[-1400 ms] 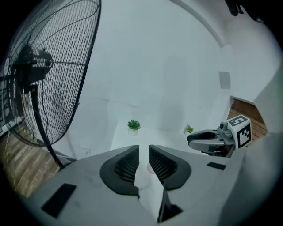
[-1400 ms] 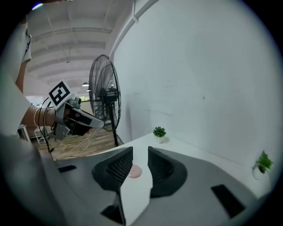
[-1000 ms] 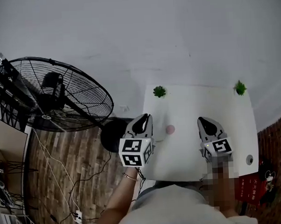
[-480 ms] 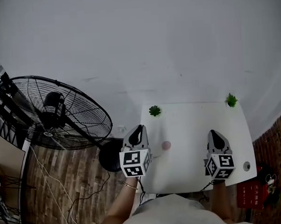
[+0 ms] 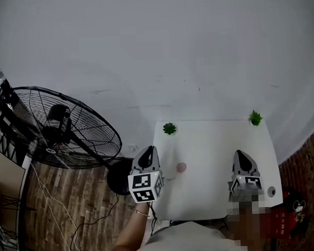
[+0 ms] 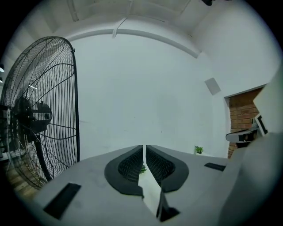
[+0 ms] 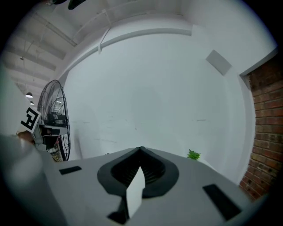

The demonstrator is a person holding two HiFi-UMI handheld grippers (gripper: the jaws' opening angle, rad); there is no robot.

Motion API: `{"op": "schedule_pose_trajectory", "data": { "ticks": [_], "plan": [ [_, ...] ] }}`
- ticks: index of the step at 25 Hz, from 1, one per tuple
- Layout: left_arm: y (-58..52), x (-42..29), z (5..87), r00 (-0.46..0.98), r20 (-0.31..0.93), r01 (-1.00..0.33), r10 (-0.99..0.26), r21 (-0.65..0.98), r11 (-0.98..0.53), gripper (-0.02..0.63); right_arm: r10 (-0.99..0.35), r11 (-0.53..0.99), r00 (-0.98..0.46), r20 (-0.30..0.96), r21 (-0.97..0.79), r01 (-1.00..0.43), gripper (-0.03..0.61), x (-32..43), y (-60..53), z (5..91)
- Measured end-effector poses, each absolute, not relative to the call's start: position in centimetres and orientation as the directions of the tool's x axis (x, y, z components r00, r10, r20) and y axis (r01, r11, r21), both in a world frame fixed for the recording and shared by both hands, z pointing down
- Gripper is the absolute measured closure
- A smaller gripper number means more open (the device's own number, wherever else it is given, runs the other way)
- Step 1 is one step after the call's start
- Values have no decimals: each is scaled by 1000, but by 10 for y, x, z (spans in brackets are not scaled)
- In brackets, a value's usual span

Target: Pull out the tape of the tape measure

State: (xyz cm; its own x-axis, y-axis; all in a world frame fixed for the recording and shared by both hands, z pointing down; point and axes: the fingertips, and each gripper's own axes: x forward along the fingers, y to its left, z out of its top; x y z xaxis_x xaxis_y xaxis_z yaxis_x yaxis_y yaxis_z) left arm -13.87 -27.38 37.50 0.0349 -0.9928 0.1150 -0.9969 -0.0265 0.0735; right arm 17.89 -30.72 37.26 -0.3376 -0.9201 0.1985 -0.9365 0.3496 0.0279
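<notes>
A small round pink tape measure (image 5: 181,167) lies on the white table (image 5: 210,146), near its left side. No tape shows drawn out of it. My left gripper (image 5: 147,151) hovers at the table's left edge, just left of the tape measure and apart from it. Its jaws have just been closing to a narrow slit with nothing between them (image 6: 144,148). My right gripper (image 5: 239,154) is over the table's right part, well away from the tape measure, jaws together and empty (image 7: 140,150). Neither gripper view shows the tape measure.
Two small green plants (image 5: 169,128) (image 5: 255,118) stand at the table's far corners. A big black standing fan (image 5: 64,131) is on the wooden floor to the left. A small grey disc (image 5: 271,191) sits at the near right corner. A white wall lies beyond.
My right gripper has swung to the right, away from the tape measure. The left gripper has stayed by the table's left edge. The head view has shifted, so the table sits lower in the picture.
</notes>
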Motion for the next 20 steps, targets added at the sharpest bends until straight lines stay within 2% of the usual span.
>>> {"op": "schedule_pose_trajectory", "data": {
  "ticks": [20],
  "plan": [
    [-275,-133,386,-36,132,-995,-991,84,47,588,-915,379,-369,166,35,-925,578,182,-326,365]
  ]
}}
